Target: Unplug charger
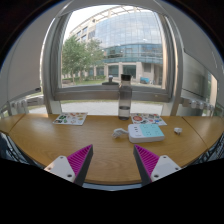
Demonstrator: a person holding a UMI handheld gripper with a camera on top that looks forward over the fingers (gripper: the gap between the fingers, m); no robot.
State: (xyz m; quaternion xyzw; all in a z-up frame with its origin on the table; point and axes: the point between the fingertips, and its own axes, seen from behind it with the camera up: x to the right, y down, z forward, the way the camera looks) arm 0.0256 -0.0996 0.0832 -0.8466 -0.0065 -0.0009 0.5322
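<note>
Hovering above the near edge of the wooden table (100,150), the tongs (112,160) stand wide open with nothing between the 2 pink pads (80,160). No charger can be made out from here. No plug, cable or socket is plainly visible on the table or along the window wall, so the task's thing has yet to be found.

Beyond the tongs, well apart from them, a tall bottle (125,98) stands upright by the window sill (100,108). A flat book (146,131) lies just ahead and slightly right, a magazine (70,118) lies to the left, and a small pale object (178,130) sits near the right end; it is too small to identify, and might be the charger or something else entirely.

The step in hand looks like searching, not grasping. Doing it well likely means sweeping the view slowly along the wall below the sill and the table's far corners, where a socket would sit, keeping the tongs open and clear of the bottle so it is not tipped. Once the plug is found, approach square to it, close both pads on the plug body rather than the cord, and pull straight out along the pins.
</note>
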